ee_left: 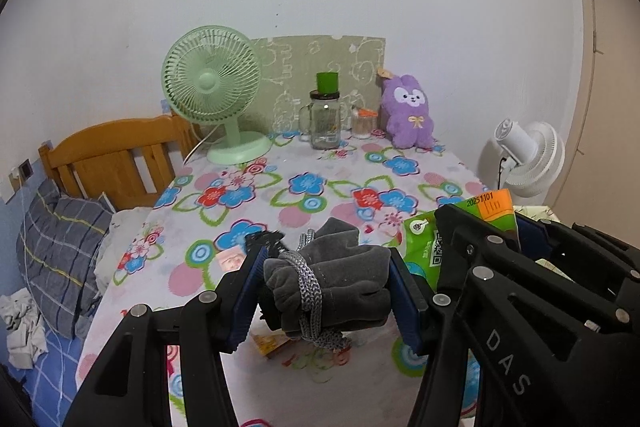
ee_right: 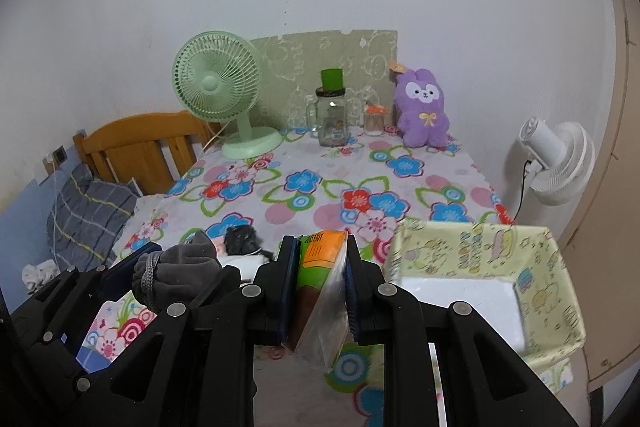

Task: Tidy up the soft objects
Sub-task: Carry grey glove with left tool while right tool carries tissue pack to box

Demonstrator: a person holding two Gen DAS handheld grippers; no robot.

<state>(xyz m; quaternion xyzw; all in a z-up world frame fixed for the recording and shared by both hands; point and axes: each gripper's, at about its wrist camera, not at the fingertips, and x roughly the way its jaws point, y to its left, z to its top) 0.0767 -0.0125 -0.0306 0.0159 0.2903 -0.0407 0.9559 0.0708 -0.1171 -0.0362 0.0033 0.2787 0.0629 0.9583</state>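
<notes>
My left gripper (ee_left: 326, 291) is shut on a grey velvet drawstring pouch (ee_left: 344, 287) with a braided cord, held above the floral tablecloth (ee_left: 280, 195). It also shows in the right wrist view (ee_right: 176, 271). My right gripper (ee_right: 322, 287) is shut on a green and orange soft packet (ee_right: 320, 291), also seen in the left wrist view (ee_left: 432, 239). A pale yellow fabric box (ee_right: 480, 287) with a white bottom stands just right of the right gripper. A purple plush rabbit (ee_left: 408, 111) sits at the back. A black fuzzy item (ee_right: 240, 239) lies on the cloth.
A green desk fan (ee_left: 216, 95), a glass jar with a green cup on top (ee_left: 325, 119) and a small jar (ee_left: 364, 123) stand along the back wall. A white fan (ee_right: 556, 163) is at the right. A wooden bed with a plaid pillow (ee_left: 60, 251) is at the left.
</notes>
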